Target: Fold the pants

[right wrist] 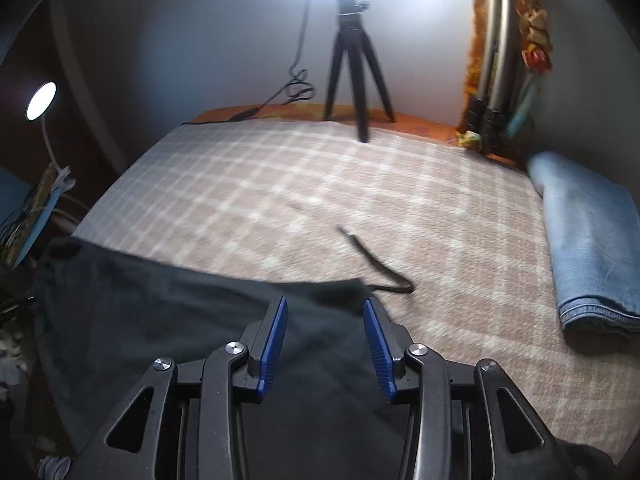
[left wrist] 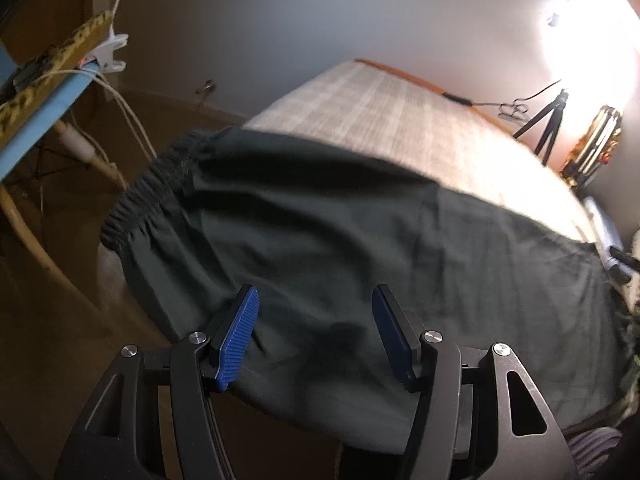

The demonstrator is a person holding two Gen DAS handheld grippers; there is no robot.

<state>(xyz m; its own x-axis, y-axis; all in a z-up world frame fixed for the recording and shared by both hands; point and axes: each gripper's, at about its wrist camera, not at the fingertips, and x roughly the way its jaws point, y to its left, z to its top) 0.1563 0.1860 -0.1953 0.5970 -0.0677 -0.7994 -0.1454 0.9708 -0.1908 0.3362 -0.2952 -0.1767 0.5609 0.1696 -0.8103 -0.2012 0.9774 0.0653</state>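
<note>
Dark green-black pants (left wrist: 340, 232) lie flat across the near edge of a checked beige bed cover (left wrist: 380, 112). Their gathered elastic waistband (left wrist: 144, 196) hangs at the left edge. My left gripper (left wrist: 315, 300) is open and empty, just above the cloth near its front hem. In the right wrist view the same pants (right wrist: 160, 312) fill the lower left, and a dark drawstring (right wrist: 376, 264) trails out onto the cover. My right gripper (right wrist: 325, 308) is open and empty, over the pants' right end.
Folded blue jeans (right wrist: 588, 240) lie at the right edge of the bed cover (right wrist: 320, 184). A black tripod (right wrist: 356, 64) with a bright lamp stands at the back, with a cable beside it. A small desk lamp (right wrist: 40, 100) and a blue shelf (left wrist: 44, 116) stand left.
</note>
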